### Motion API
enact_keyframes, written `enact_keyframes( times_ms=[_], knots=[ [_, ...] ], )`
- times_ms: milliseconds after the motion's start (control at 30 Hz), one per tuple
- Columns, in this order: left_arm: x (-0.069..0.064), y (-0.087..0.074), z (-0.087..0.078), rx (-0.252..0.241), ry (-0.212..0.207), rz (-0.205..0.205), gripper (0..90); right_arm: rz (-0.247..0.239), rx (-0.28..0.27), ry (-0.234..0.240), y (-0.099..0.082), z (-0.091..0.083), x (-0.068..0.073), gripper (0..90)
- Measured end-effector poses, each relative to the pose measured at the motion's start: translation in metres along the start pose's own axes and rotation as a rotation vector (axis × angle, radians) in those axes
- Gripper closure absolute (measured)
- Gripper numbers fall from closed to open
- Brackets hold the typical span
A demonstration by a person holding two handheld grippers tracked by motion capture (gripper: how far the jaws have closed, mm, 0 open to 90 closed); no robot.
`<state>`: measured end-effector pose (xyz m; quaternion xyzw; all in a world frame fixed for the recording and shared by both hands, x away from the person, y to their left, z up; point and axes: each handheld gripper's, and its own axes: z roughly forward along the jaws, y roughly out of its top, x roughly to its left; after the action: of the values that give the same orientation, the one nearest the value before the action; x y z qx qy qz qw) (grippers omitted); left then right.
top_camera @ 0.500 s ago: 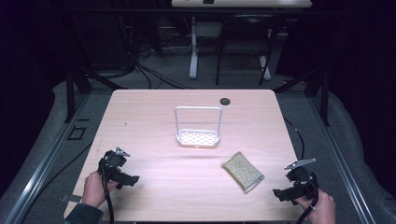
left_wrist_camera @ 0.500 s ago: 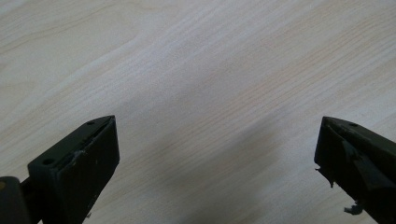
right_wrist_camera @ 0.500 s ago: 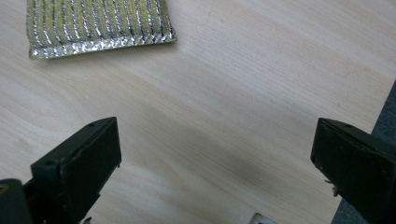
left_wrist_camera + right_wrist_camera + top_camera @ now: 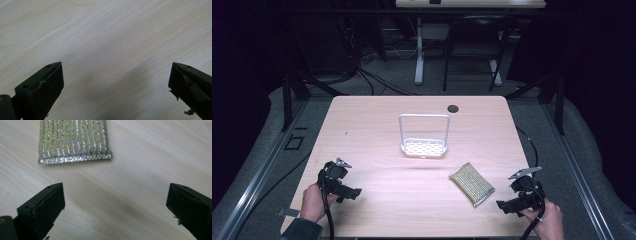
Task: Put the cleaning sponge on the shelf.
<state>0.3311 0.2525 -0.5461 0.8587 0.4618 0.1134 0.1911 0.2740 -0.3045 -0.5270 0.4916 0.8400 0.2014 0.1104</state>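
Nothing has moved: both grippers' jaws spread, right gripper (image 4: 508, 205) just beside sponge (image 4: 471, 183) edge.

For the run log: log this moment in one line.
left hand-held gripper: open, empty | right hand-held gripper: open, facing sponge | rack: empty, table centre

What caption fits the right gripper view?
Open right tongs poised above the table, facing a glittery sponge.

Gold sponge (image 4: 471, 183) flat, nr white rack (image 4: 423, 136).
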Motion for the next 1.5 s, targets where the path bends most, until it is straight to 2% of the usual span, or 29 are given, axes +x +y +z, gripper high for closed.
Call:
enact_keyframes(
  times_ms=[333,367,500,533,567,733,800,1000,1200,1400,1500],
  knots=[
    [-0.001,0.001,0.001,0.005,-0.004,0.006,0.0,-0.054,0.018,0.039,0.026,0.014,0.015,0.0],
    [-0.001,0.001,0.001,0.006,-0.006,0.007,0.0,-0.056,0.002,0.052,0.032,0.017,0.019,0.0],
    [-0.001,0.001,0.001,0.009,-0.005,0.009,0.0,-0.079,0.002,0.057,0.042,0.023,0.024,0.0],
    [-0.001,0.001,0.001,0.009,-0.005,0.009,0.0,-0.070,0.009,0.061,0.045,0.025,0.027,0.0],
    [-0.001,0.001,0.002,0.008,-0.006,0.007,0.0,-0.089,0.012,0.060,0.048,0.027,0.028,0.0],
    [-0.001,0.001,0.002,0.010,-0.006,0.007,0.0,-0.108,0.029,0.066,0.060,0.037,0.036,0.0],
    [-0.001,0.001,0.002,0.009,-0.006,0.007,0.0,-0.127,0.052,0.072,0.067,0.047,0.039,0.0],
    [-0.002,0.001,0.002,0.014,-0.008,0.012,0.0,-0.131,0.078,0.065,0.073,0.057,0.038,0.0],
    [-0.002,0.001,0.002,0.012,-0.011,0.007,0.0,-0.143,0.099,0.076,0.077,0.064,0.040,4.3],
    [-0.002,0.001,0.002,0.012,-0.008,0.011,0.0,-0.134,0.103,0.074,0.078,0.064,0.043,7.5],
    [-0.002,0.001,0.002,0.013,-0.009,0.011,0.0,-0.155,0.110,0.064,0.078,0.066,0.045,6.7]
  ],
)
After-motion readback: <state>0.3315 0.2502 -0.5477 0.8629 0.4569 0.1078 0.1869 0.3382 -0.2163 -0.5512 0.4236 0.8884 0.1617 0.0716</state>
